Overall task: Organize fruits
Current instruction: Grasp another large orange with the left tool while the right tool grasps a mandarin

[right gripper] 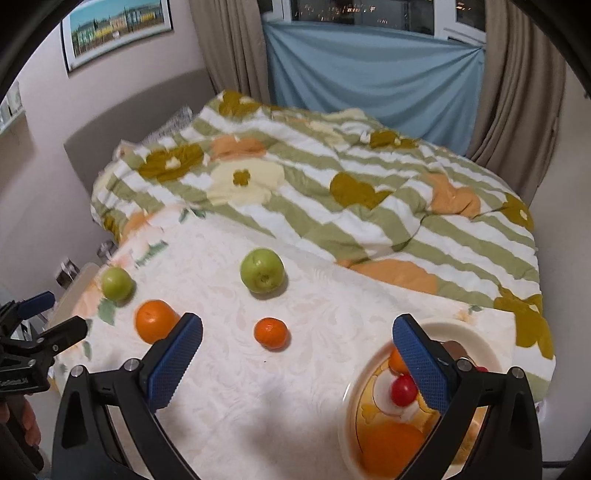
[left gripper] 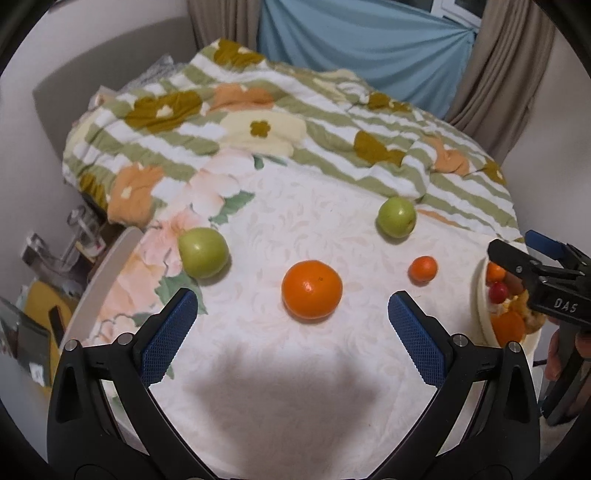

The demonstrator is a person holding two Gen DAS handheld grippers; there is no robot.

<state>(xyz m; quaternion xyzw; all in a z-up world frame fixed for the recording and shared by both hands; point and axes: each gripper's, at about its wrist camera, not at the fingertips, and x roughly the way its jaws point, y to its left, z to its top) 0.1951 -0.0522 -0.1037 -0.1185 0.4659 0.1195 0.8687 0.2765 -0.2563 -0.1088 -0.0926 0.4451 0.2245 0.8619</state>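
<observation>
A rumpled quilt [right gripper: 332, 192] with green and white stripes and orange, olive and cream flowers is lying heaped across the far half of the bed [right gripper: 236, 398], whose pale leaf-patterned sheet is showing in front. Behind it, a light blue cloth [right gripper: 373, 77] is hanging over the window between beige curtains [right gripper: 517, 96]. A framed landscape picture [right gripper: 118, 26] is hanging on the pinkish wall at upper left. Some clear glass items [left gripper: 79, 229], blurred, are standing beside the bed's left edge.
</observation>
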